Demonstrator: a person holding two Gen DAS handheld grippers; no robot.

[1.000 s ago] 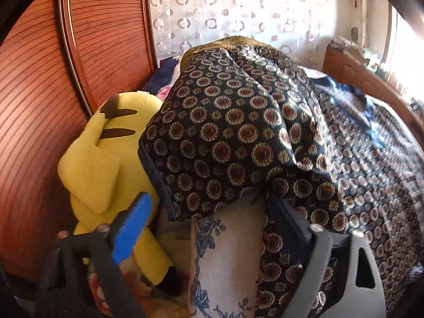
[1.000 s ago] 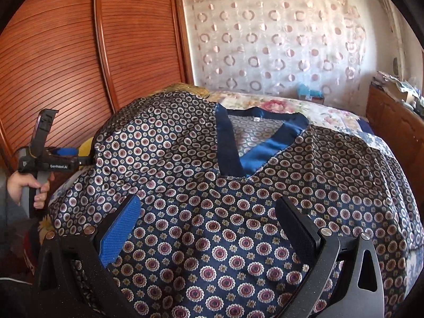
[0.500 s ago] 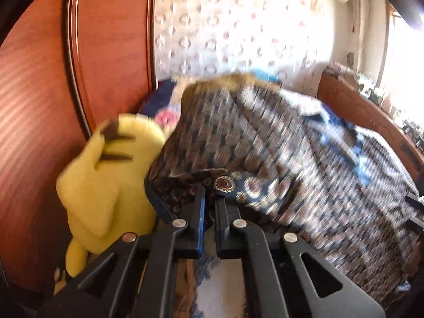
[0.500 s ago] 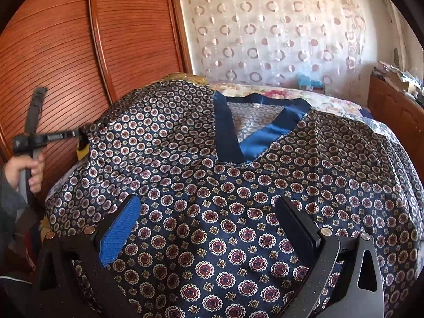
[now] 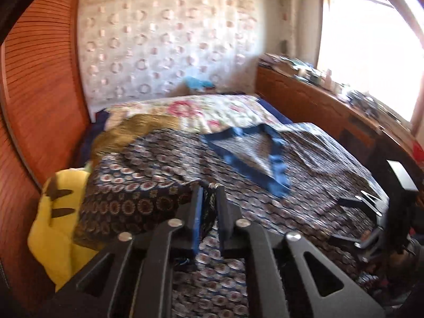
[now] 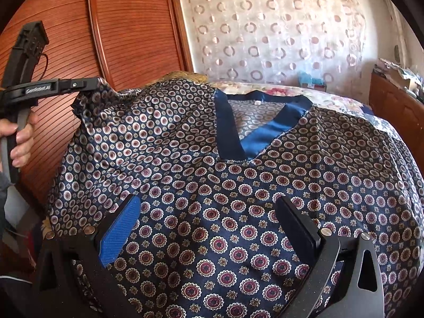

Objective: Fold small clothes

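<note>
Only writing I can make out is white lettering on the side of the left gripper (image 6: 91, 84), seen from the right wrist view. It starts with something like "Gen" but the rest is too small to read. There's also a tiny white tag inside the neckline of the patterned top (image 6: 212, 198), nothing legible on it.

The top is the landmark here: navy satin with rows of maroon and white medallions and a plain blue V-neck band (image 6: 233, 132). It's spread face up across the bed (image 5: 212, 108) and covers most of it. At the top's left edge the left gripper has a sleeve corner pinched and lifted off the bed. Its jaws are easing apart a little, but the cloth is clamped between the pads. A hand (image 6: 20, 137) holds that gripper's handle. The right gripper (image 6: 209, 225) hovers over the top's lower front with its jaws wide apart, nothing between them.

Beyond the top's collar there's a floral bedspread, then a sheer curtain (image 6: 278, 34) with ring shapes. Left of the top is a ribbed reddish wooden wardrobe door (image 6: 132, 26), with a yellow plush toy (image 5: 58, 212) squeezed between the two. Right of the top runs a wooden cabinet (image 5: 304, 98) with clutter on it, under a bright window (image 5: 365, 39)
</note>
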